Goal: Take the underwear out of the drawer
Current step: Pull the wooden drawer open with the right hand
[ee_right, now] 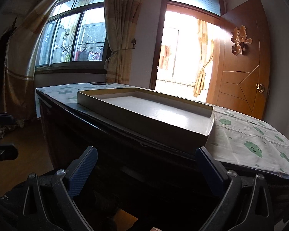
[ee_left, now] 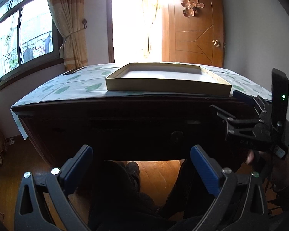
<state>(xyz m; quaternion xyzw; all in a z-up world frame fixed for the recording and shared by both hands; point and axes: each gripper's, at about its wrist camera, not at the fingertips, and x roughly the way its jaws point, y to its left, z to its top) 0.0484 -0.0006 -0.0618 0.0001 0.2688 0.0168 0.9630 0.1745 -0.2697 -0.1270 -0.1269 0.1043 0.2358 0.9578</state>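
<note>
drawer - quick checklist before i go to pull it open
1. Left claw open, holding nothing: ok.
2. Right claw open, holding nothing: ok.
3. Drawer front in view, shut: ok.
4. Knob located: cannot tell for sure, a round dark shape shows in shadow.
5. Either claw lined up on the knob: not ok, both hang back from the front.
6. Tray on top lies bare, ready for the underwear: ok.
</note>
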